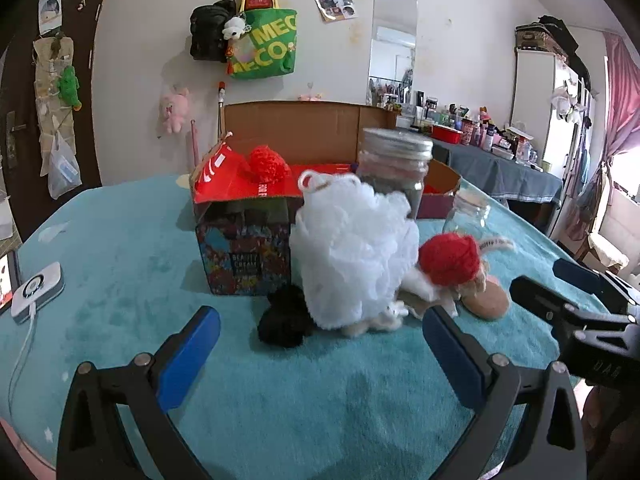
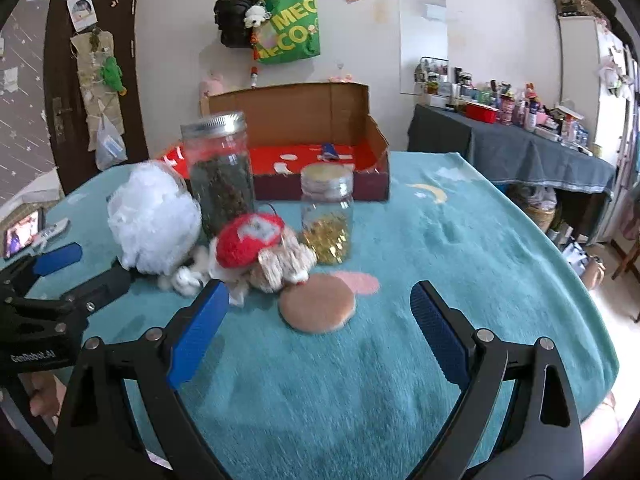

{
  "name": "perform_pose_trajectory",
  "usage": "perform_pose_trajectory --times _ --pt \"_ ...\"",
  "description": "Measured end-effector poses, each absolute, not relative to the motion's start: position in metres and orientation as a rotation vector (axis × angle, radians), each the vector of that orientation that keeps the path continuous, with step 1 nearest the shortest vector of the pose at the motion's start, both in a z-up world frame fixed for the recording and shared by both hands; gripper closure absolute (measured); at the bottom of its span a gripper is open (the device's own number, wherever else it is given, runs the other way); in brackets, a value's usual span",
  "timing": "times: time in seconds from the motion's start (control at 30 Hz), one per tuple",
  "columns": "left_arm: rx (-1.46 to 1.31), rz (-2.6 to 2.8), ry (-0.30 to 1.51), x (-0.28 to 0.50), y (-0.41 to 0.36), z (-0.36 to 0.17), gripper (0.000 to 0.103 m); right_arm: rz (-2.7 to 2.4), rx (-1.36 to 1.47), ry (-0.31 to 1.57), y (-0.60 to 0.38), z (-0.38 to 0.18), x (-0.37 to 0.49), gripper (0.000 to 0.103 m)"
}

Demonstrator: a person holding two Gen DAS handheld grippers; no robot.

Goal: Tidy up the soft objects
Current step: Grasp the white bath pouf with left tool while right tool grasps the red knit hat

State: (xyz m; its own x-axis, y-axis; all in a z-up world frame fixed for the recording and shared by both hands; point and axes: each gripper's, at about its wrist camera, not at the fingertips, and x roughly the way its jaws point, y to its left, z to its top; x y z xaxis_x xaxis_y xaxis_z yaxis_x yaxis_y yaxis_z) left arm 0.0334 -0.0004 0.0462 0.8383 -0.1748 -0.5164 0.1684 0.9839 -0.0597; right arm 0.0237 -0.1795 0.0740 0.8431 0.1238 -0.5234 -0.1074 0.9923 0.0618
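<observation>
A white mesh bath pouf (image 1: 352,252) (image 2: 154,228) sits on the teal blanket, with a black fuzzy ball (image 1: 286,320) at its front left. To its right lie a red-capped knitted mushroom toy (image 1: 450,260) (image 2: 256,252) and a round pink puff (image 1: 486,300) (image 2: 318,304). A red knitted ball (image 1: 266,166) rests in the open cardboard box (image 1: 320,136) (image 2: 320,120). My left gripper (image 1: 320,340) is open and empty, just short of the pouf. My right gripper (image 2: 320,320) is open and empty, with the pink puff between its fingers; it also shows in the left wrist view (image 1: 560,288).
A tall jar with a metal lid (image 2: 220,172) (image 1: 394,168) and a small jar of gold bits (image 2: 327,216) stand behind the toys. A printed small box (image 1: 244,256) stands left of the pouf. A white device with a cable (image 1: 38,288) lies at far left.
</observation>
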Motion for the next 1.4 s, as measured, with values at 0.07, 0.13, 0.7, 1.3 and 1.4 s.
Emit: perform_pose_trajectory --times 0.07,0.13,0.7,1.3,1.4 --pt "-0.018 -0.196 0.549 0.040 0.000 0.052 0.000 0.150 0.040 0.548 -0.180 0.082 0.032 0.010" --pt "-0.022 -0.207 0.549 0.045 0.000 0.057 0.000 0.177 0.040 0.549 -0.177 0.087 0.041 0.010" --pt "0.015 -0.382 0.635 0.070 -0.007 0.059 0.063 0.513 0.107 0.730 -0.165 0.067 0.094 0.074" --pt "0.000 -0.420 0.645 0.064 -0.003 0.071 0.083 0.512 0.129 0.683 -0.176 0.079 0.079 0.076" --pt "-0.003 -0.429 0.639 0.060 -0.002 0.075 0.084 0.513 0.129 0.666 -0.178 0.083 0.075 0.076"
